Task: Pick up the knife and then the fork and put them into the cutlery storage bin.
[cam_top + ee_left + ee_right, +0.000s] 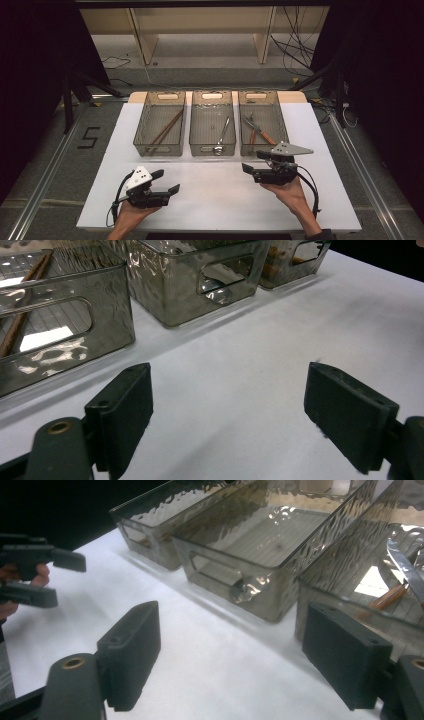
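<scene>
Three clear smoky bins stand in a row at the back of the white table (220,195). The left bin (160,122) holds brown chopsticks (166,129). A metal spoon (221,136) lies in the middle bin (212,122). The right bin (262,122) holds orange-handled utensils (260,131). My left gripper (167,182) hovers open over the near left of the table, nothing between its jaws (227,415). My right gripper (250,171) is open too, just in front of the right bin, its jaws empty (232,655). In the right gripper view the left gripper (50,577) is at far left.
Dark floor with rails (47,165) runs down both sides of the table. A wooden shelf frame (205,30) and loose cables (297,45) sit beyond the bins. A "5" mark (89,137) is on the floor at left.
</scene>
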Demonstrator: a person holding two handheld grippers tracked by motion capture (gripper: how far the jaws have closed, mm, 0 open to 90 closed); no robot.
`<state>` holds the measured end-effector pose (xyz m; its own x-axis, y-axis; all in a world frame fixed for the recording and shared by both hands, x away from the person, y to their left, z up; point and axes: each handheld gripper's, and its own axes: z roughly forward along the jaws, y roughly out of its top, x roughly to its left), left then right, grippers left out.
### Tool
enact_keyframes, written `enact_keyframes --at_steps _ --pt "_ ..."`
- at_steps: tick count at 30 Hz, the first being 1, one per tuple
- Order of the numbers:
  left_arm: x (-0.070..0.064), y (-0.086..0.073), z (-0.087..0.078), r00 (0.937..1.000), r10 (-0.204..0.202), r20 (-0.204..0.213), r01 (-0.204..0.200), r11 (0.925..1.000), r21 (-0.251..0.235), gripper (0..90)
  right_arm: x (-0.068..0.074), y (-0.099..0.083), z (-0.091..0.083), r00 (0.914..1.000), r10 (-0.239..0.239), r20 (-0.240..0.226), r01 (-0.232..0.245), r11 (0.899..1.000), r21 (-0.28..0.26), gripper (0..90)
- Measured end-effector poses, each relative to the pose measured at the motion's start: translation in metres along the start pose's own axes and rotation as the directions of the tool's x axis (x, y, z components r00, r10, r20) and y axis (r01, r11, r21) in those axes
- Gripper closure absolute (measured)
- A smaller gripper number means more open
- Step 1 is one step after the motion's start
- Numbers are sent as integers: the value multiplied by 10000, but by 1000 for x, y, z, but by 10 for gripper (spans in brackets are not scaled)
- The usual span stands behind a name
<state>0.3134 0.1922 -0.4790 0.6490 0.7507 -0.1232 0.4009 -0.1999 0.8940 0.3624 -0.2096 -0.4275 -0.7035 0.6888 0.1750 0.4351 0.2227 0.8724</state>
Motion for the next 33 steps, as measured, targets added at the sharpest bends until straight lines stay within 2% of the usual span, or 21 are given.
enact_keyframes --at_steps 3,13,25,33 --pt "0 0 0 10000 -1 49 1 10000 -42 194 4 -7 -2 9999 -108 -13 108 9999 -21 221" --pt "0 0 -1 9998 -113 185 116 9998 -143 184 13 -28 -14 10000 -43 -83 40 9994 -331 168" --pt "-1 0 -1 9996 -84 278 87 9999 -116 180 13 -47 -23 9998 187 96 -181 9985 -516 163" --pt "-1 0 -1 9996 -91 285 94 9999 -99 180 11 -50 -24 9995 308 99 -303 9983 -505 164"
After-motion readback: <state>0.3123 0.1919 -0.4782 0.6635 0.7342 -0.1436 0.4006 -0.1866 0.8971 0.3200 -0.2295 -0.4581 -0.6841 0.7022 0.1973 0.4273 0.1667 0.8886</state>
